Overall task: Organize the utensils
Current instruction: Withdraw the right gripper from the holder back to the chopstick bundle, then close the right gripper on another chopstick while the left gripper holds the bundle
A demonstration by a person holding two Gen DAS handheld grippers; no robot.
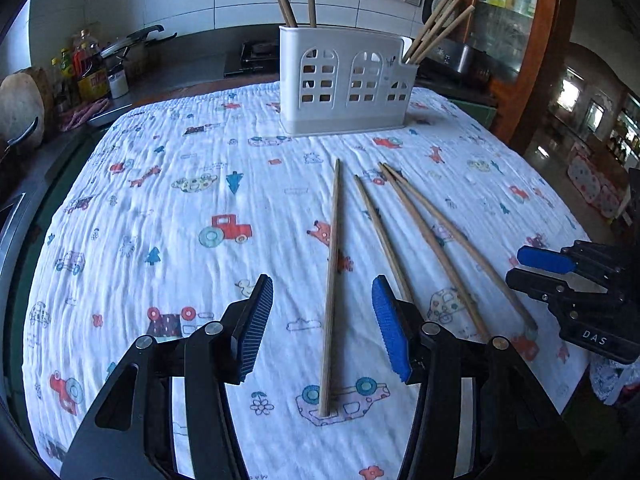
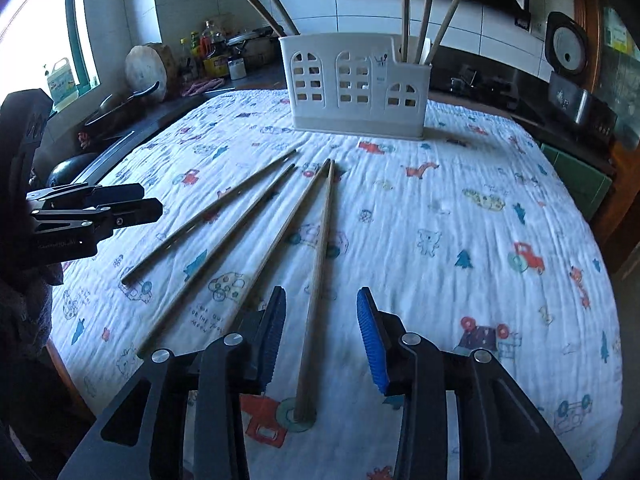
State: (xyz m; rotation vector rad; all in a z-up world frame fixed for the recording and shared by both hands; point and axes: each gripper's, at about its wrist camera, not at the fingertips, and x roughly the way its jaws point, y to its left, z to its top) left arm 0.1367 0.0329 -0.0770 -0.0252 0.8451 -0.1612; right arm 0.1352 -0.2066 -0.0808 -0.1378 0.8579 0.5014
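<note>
Presently both the left gripper (image 1: 322,326) and right gripper (image 2: 322,338) stand open, each straddling one of four chopsticks (image 1: 332,280) on the cloth (image 1: 160,200). Closing off-centre risks rolling them, well short of the white holder (image 1: 344,84).

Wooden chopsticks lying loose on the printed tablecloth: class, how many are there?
4, fanned out side by side: leftmost, second, third, rightmost. Five more stand in the white plastic holder.
</note>
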